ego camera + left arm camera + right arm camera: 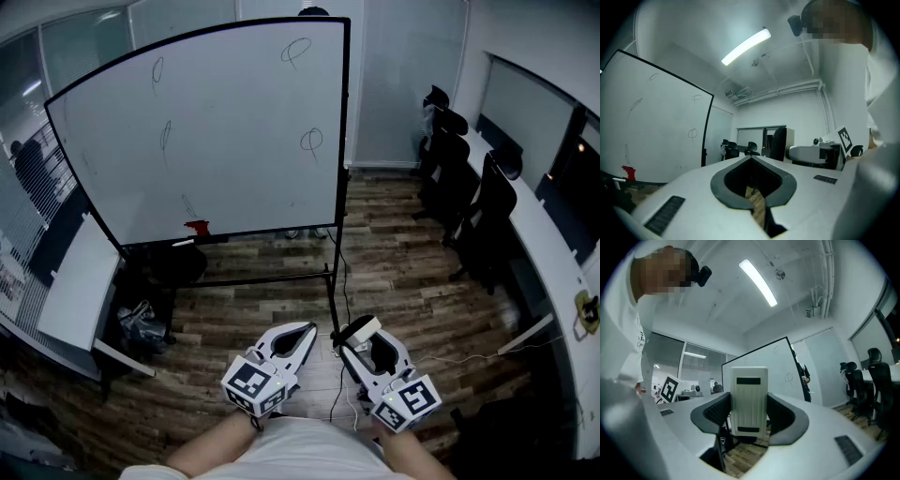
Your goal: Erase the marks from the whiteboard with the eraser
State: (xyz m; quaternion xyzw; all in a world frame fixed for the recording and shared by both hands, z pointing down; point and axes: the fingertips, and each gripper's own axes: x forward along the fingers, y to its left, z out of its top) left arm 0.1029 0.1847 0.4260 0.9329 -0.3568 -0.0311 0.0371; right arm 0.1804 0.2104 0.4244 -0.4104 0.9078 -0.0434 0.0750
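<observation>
The whiteboard point(225, 131) stands on a wheeled frame ahead of me, with several thin pen loops on it, such as one at top right point(296, 52) and one at mid right point(311, 141). A small red object point(198, 227) sits on its tray. My right gripper point(359, 330) is low and near my body, shut on the white eraser point(362, 327), which shows as a ribbed white block point(749, 399) between the dark pads. My left gripper point(307, 328) is beside it, shut with nothing held; its tips point(751, 158) meet. Both are far from the board point(656, 126).
Black office chairs point(469, 197) line a long white desk point(539, 234) on the right. A black cable point(339, 281) runs along the wooden floor from the board's stand. A white panel point(80, 281) and a bag point(141, 323) are at the lower left. A person point(33, 169) stands behind glass.
</observation>
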